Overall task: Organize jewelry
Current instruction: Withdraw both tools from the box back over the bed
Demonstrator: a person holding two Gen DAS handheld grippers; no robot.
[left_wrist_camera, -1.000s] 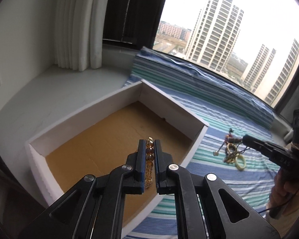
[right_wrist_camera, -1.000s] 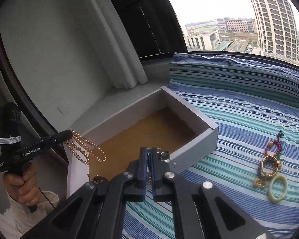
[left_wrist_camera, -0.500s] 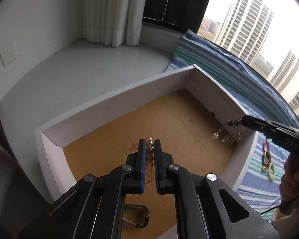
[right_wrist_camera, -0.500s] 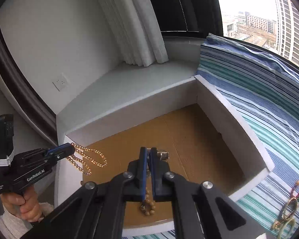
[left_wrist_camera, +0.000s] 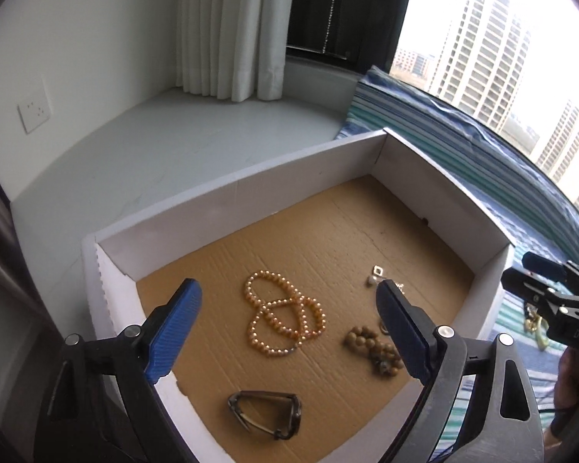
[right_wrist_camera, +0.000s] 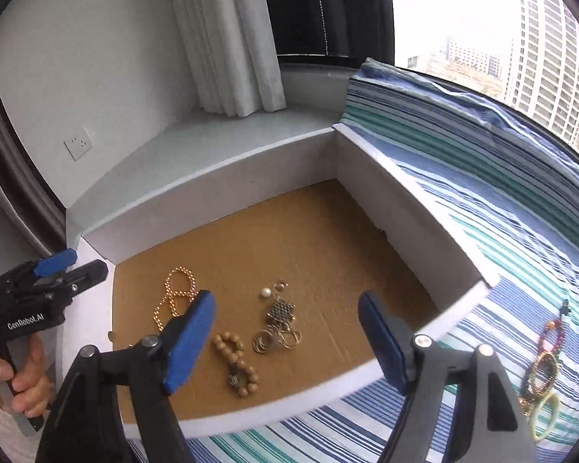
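Note:
A white box [left_wrist_camera: 227,208] with a brown cardboard floor holds jewelry. In the left wrist view a gold pearl necklace [left_wrist_camera: 283,318] lies coiled mid-floor, a brown bead bracelet [left_wrist_camera: 370,347] to its right, a small pearl pendant [left_wrist_camera: 374,274] behind, a dark buckle-like piece [left_wrist_camera: 266,413] in front. My left gripper [left_wrist_camera: 289,332] is open and empty above them. My right gripper [right_wrist_camera: 285,339] is open and empty over the box [right_wrist_camera: 405,200], above a gold chain cluster [right_wrist_camera: 280,326], the bead bracelet [right_wrist_camera: 237,364] and the pearl necklace [right_wrist_camera: 175,297].
The box sits on a blue-green striped mattress [right_wrist_camera: 501,208] by a window. More jewelry [right_wrist_camera: 544,370], red beads, gold bangle and a pale green ring, lies on the mattress right of the box. A white sill [left_wrist_camera: 173,142] and curtain [left_wrist_camera: 227,27] are behind.
Both grippers opened. The pearl necklace dropped from the left gripper and the chain and pendant piece from the right gripper; both now lie on the box floor.

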